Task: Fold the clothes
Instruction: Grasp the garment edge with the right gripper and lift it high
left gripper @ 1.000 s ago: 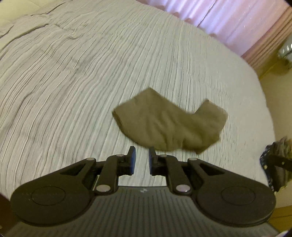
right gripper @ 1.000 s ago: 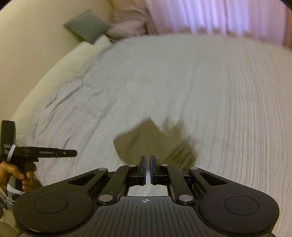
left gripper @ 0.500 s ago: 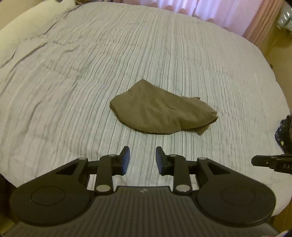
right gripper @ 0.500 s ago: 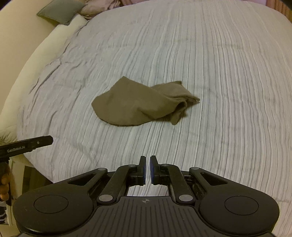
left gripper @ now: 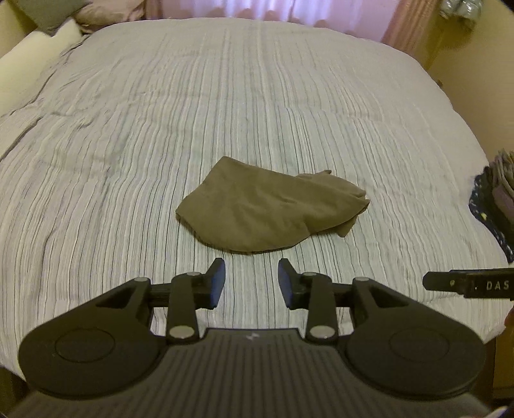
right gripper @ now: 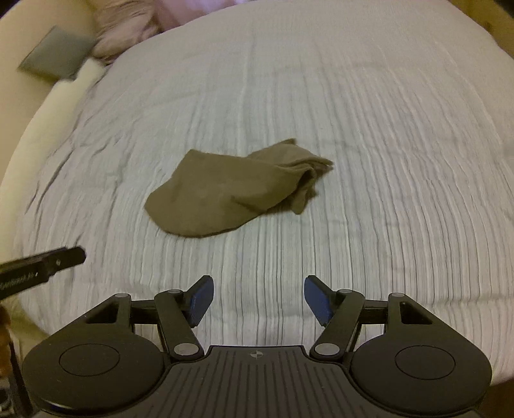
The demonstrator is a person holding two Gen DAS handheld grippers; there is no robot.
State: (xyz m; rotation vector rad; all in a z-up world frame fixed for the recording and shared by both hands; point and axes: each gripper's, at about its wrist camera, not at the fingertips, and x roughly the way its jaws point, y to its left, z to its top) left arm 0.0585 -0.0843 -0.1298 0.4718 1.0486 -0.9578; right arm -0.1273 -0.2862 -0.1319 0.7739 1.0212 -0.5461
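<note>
An olive-brown garment (left gripper: 263, 213) lies crumpled on the striped grey bedspread (left gripper: 225, 106), its right end bunched into folds. My left gripper (left gripper: 251, 273) hovers just short of the garment's near edge, its jaws opening with nothing between them. In the right wrist view the same garment (right gripper: 231, 189) lies further ahead and to the left of my right gripper (right gripper: 258, 287). That gripper's jaws are opening wide and hold nothing. Each view shows the other gripper's black finger at its edge: the right gripper (left gripper: 469, 284) and the left gripper (right gripper: 41, 268).
Pillows (right gripper: 57, 59) lie at the far left end of the bed. Pink curtains (left gripper: 305, 13) hang behind the bed. A pile of dark and grey clothes (left gripper: 496, 202) sits at the bed's right edge. The near bed edge is under both grippers.
The garment dropped and settled flat on the bed. My right gripper went from shut to wide open; my left gripper opened wider. Both views rolled level and pulled back a little.
</note>
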